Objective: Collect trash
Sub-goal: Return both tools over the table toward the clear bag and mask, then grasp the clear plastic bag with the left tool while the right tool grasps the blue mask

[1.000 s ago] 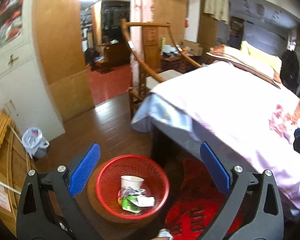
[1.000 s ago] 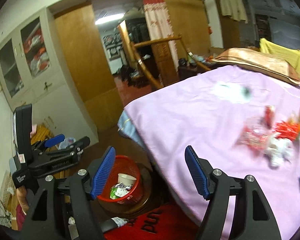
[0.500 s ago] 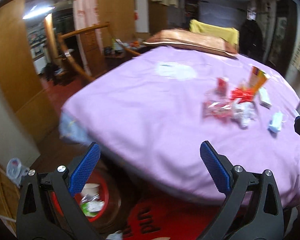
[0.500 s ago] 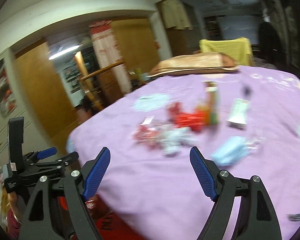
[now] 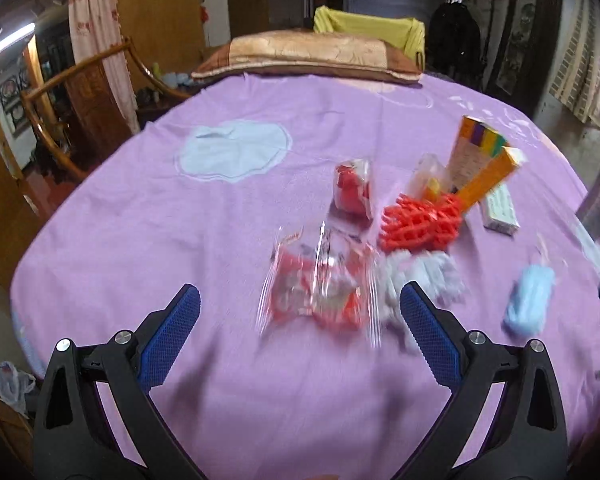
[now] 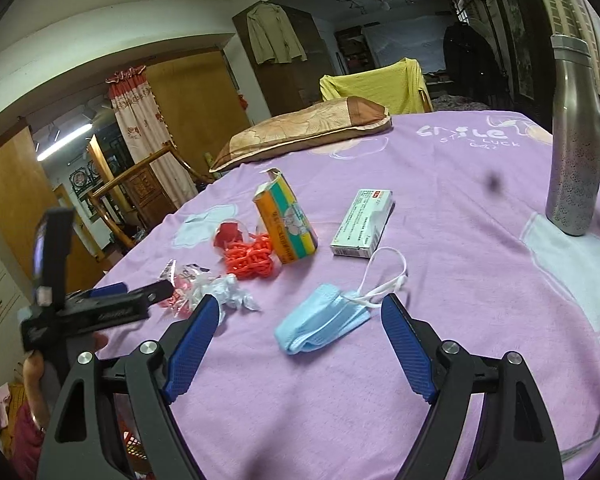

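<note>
1. Purple cloth (image 5: 180, 240) covers the bed and fills most of the left wrist view. The left gripper (image 5: 300, 312) hangs over it with its jaws spread wide and nothing between them. Just ahead lies a clear red wrapper (image 5: 320, 288), blurred, touching what I think is a crumpled white tissue (image 5: 420, 276). Behind them are a red plastic net (image 5: 420, 220), a small red packet (image 5: 354, 190) and an orange carton (image 5: 480, 160) that leans on the heap. I judge the jaws are held apart so they can come down around the wrapper.

2. In the right wrist view the right gripper (image 6: 300, 320) has just been opening, with nothing pinched. A blue face mask (image 6: 324, 324) lies flat on the cloth between the two fingers but further ahead, its ear loops curled beside it; the pads do not touch it. This mask is probably the next trash for this hand. A white medicine box (image 6: 362, 224) and a steel bottle (image 6: 576, 140) stand further back, well apart.

3. The soft cloth gives under pressure, so thin items may need a low pinch. A pillow (image 6: 300, 128), a wooden door (image 6: 192, 120) and a curtain (image 6: 140, 120) lie beyond the bed.
</note>
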A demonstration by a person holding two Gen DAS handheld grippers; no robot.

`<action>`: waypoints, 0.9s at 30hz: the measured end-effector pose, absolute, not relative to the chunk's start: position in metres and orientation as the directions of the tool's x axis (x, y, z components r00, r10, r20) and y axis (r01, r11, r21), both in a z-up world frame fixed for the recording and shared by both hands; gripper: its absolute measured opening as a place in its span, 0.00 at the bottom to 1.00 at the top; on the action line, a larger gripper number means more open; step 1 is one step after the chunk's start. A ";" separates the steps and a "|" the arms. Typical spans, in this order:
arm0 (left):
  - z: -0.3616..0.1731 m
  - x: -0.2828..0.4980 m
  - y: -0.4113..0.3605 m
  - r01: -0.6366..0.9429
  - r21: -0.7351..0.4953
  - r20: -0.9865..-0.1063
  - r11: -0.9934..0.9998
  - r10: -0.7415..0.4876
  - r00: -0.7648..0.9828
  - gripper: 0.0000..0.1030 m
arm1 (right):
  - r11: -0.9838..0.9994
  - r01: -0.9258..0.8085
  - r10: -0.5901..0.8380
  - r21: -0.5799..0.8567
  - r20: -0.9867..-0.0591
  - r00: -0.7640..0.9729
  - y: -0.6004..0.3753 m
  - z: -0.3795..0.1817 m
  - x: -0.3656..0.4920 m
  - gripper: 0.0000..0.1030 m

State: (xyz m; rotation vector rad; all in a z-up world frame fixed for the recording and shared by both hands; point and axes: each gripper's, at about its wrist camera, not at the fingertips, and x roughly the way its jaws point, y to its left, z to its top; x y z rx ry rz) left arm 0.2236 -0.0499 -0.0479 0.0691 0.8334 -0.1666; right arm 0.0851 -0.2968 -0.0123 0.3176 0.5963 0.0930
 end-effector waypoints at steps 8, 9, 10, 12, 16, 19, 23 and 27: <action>-0.074 0.258 -0.028 0.102 -0.024 -0.798 0.995 -0.080 0.597 0.93 | 0.947 0.029 0.163 0.319 -0.557 0.815 -0.300 -0.012 0.092 0.83; -0.076 0.261 -0.023 0.095 -0.054 -0.811 0.994 -0.099 0.576 0.93 | 0.946 0.033 0.163 0.321 -0.562 0.811 -0.301 -0.014 0.095 0.83; -0.079 0.263 -0.014 0.089 -0.110 -0.818 0.990 -0.141 0.557 0.93 | 0.946 0.035 0.164 0.323 -0.567 0.807 -0.301 -0.015 0.096 0.83; -0.080 0.264 -0.002 0.071 -0.162 -0.813 0.984 -0.174 0.555 0.93 | 0.945 0.041 0.165 0.326 -0.577 0.800 -0.301 -0.018 0.099 0.83; -0.078 0.265 0.000 0.049 -0.110 -0.812 0.993 -0.119 0.572 0.93 | 0.949 0.049 0.156 0.311 -0.601 0.784 -0.297 -0.023 0.104 0.83; -0.073 0.266 -0.006 0.065 -0.057 -0.799 0.996 -0.084 0.595 0.93 | 0.949 0.054 0.156 0.311 -0.610 0.777 -0.297 -0.025 0.106 0.84; -0.065 0.267 -0.013 0.067 0.023 -0.768 0.998 -0.025 0.640 0.93 | 0.946 0.070 0.158 0.318 -0.637 0.754 -0.298 -0.031 0.110 0.85; -0.069 0.272 -0.023 0.138 0.032 -0.788 0.990 -0.060 0.613 0.93 | 0.944 0.075 0.173 0.322 -0.675 0.717 -0.297 -0.038 0.118 0.85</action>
